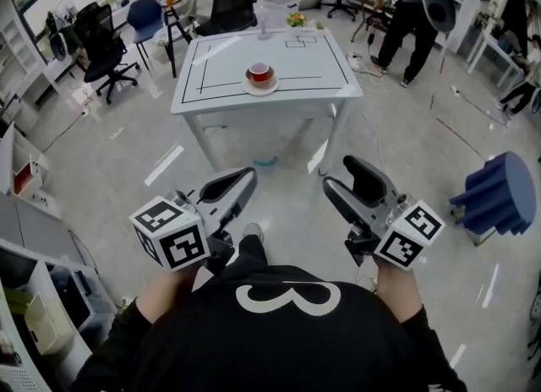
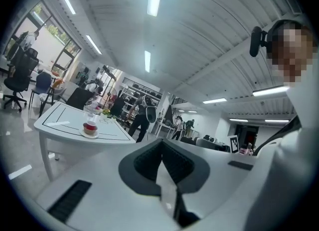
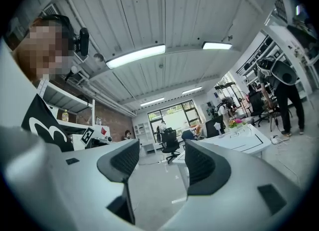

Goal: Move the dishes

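Two grippers are held low and close to the body, roughly level and well apart from the table (image 1: 211, 61); judged a ready posture before any approach, since nothing is within reach. The left gripper (image 1: 241, 181) has its jaws closed tip to tip with nothing between them. The right gripper (image 1: 351, 181) has its jaws parted and empty, only floor (image 1: 406, 128) showing in the gap, so it looks the likelier one to take a dish first. The dishes are a red cup (image 1: 259, 71) sitting upright on a white saucer (image 1: 260, 87), near the front edge of the table and just behind a black tape line (image 1: 221, 88). The cup seems to hold dark liquid, though at this range that is uncertain; if so, cup and saucer should stay level when lifted. At the far edge stand a clear glass (image 1: 263, 20) and some flowers (image 1: 296, 19), well apart from the cup. Office chairs (image 1: 106, 48) crowd the left side, a standing person (image 1: 410, 19) is beyond the far right corner, and a blue ribbed object (image 1: 499, 192) sits on the floor to the right. The straight path to the table front is open.
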A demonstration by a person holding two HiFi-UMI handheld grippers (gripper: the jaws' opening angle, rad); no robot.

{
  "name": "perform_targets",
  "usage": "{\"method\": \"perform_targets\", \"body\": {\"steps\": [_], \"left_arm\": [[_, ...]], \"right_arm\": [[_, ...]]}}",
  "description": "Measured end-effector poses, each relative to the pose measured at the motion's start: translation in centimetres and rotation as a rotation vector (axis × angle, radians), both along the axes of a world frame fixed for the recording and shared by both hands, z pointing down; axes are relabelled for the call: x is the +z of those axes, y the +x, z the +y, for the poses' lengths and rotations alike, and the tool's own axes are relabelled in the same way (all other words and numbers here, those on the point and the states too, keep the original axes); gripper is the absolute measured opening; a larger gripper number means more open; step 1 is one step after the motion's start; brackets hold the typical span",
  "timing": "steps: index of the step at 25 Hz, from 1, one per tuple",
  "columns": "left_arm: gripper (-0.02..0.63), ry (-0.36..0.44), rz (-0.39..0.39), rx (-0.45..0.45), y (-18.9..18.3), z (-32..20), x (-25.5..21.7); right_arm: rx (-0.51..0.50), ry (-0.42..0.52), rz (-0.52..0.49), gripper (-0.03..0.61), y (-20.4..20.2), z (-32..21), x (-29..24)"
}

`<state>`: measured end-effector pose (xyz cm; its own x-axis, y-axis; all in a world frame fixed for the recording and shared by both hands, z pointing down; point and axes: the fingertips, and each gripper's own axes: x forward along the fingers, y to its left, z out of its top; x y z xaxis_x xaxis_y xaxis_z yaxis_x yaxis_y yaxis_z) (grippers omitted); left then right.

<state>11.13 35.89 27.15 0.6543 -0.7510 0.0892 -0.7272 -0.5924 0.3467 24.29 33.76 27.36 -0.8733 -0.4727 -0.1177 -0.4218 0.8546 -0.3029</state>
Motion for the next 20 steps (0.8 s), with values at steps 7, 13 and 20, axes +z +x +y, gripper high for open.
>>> {"method": "perform_targets", "body": {"steps": [7, 13, 20], "left_arm": [[0.003, -0.008, -0.009, 0.035, 0.6, -1.9, 0.6], [0.003, -0.017, 0.009, 0.031, -1.2, -4.8, 1.7], [0.003, -0.054, 0.056, 0.021, -5.3, -11.3, 3.3]], "right_arm": [[0.045, -0.007, 0.036, 0.345, 0.3, -1.8, 1.7], [0.053, -0.014, 0.066, 0.360, -1.0, -4.6, 2.6], [0.060, -0.065, 0.111, 0.364, -4.3, -10.8, 4.4]]}}
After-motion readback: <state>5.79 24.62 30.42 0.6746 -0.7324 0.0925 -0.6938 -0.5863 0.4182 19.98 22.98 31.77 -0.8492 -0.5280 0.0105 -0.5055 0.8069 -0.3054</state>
